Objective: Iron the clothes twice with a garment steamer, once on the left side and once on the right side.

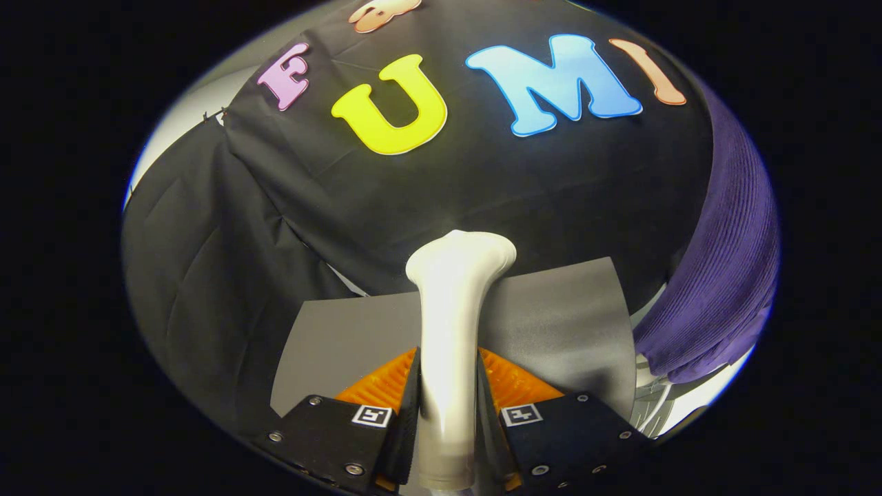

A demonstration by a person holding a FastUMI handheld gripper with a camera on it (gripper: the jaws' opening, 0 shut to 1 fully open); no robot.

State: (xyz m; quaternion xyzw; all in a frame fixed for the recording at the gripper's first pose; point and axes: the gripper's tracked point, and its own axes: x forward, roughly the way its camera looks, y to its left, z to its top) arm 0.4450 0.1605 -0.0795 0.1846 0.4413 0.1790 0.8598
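Note:
A white garment steamer (451,324) stands upright between my two fingers, its flared head pointing up toward the black cloth wall. My gripper (448,386) is shut on the steamer's slim handle, both pads pressing its sides. A purple ribbed garment (723,262) hangs off to the right of the steamer, well apart from its head. The lower end of the handle is blurred between the finger bases.
A grey board (565,324) lies flat behind the steamer and under the fingers. Black cloth (207,275) drapes the back and left side. A pale surface with a metal frame (654,403) shows below the purple garment.

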